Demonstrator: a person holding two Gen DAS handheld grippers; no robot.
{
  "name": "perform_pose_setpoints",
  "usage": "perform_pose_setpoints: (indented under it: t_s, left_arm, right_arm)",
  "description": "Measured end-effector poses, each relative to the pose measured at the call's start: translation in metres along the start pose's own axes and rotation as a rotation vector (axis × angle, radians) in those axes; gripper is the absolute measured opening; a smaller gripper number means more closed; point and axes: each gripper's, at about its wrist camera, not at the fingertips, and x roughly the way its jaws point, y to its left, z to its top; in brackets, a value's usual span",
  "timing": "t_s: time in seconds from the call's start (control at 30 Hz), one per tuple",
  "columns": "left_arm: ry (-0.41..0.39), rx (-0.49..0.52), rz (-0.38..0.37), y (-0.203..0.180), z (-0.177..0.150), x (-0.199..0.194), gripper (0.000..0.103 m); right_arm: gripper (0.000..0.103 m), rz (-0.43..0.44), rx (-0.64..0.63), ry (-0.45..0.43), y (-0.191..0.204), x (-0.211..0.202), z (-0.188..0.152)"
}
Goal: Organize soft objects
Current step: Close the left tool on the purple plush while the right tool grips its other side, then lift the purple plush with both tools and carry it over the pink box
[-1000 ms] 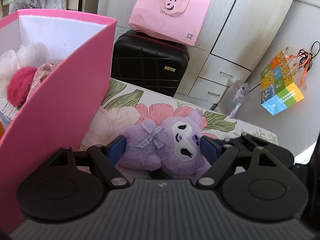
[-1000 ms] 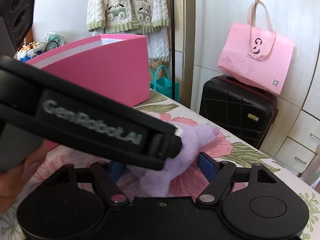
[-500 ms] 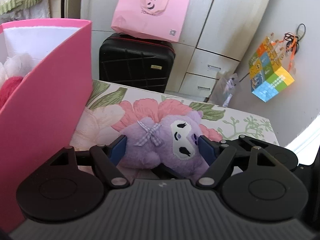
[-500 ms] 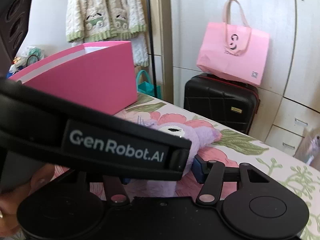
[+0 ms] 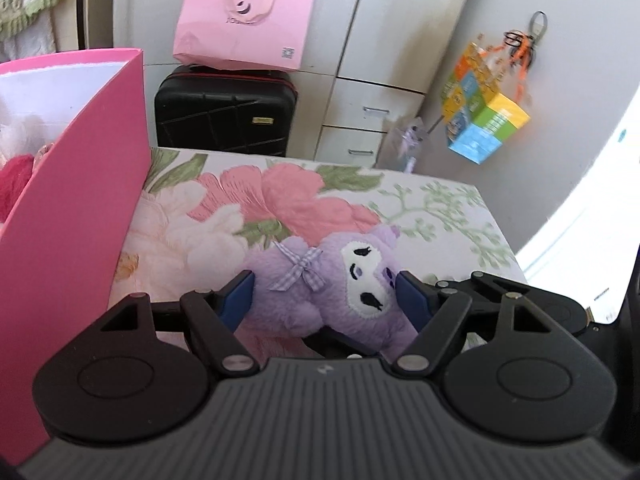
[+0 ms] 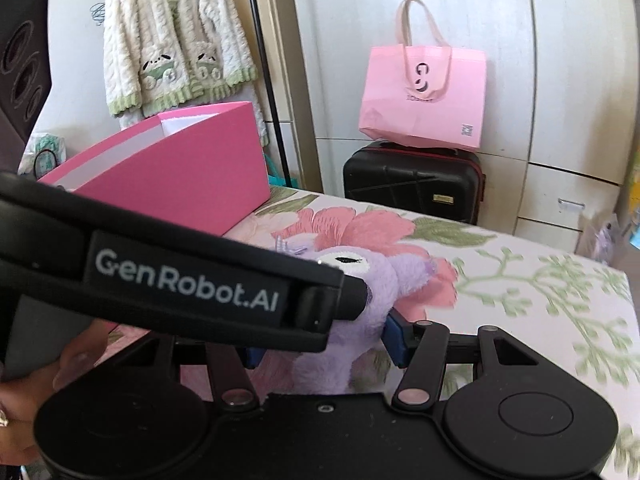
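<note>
You hold both grippers angled down over the floral bedspread [image 5: 432,216], meeting from two sides on the purple plush toy [image 5: 332,296]. Your left gripper [image 5: 326,294] has its blue pads [image 5: 240,294] pressed against the toy's flanks, one at the body by the checked bow, one at the white face, so the toy is pinched across its width. In the right wrist view your right gripper [image 6: 320,340] grips the lower purple part of the same toy, and the left gripper's black body crosses the frame in front of it, with your left hand [image 6: 36,392] wrapped around its handle at the left edge. Both sets of jaws narrowed onto the toy early in the last second and have held steady since. Compared with a second ago, the toy now hangs a little clear of the bedspread beside the pink box [image 5: 76,216], which has slid towards the left edge of the left view, showing less of the fluffy things inside. The pink tote bag [image 6: 424,96] sits on the black suitcase [image 6: 412,176] behind.
</note>
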Motion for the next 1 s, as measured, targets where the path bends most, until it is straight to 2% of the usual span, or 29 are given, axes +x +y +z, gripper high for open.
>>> perform_pose_setpoints:
  t_s: [0.53, 0.87, 1.0]
  left_arm:
    - [-0.048, 0.139, -0.095, -0.012, -0.055, -0.087, 0.073]
    - [-0.093, 0.213, -0.135, -0.001, -0.098, -0.157, 0.070]
    - [-0.123, 0.228, -0.138, 0.006, -0.107, -0.187, 0.070]
  right_arm:
    - [0.062, -0.079, 0.052, -0.092, 0.058, -0.076, -0.042]
    - [0.062, -0.097, 0.071, -0.101, 0.108, -0.124, -0.067]
    - [0.062, -0.093, 0.066, -0.094, 0.133, -0.140, -0.066]
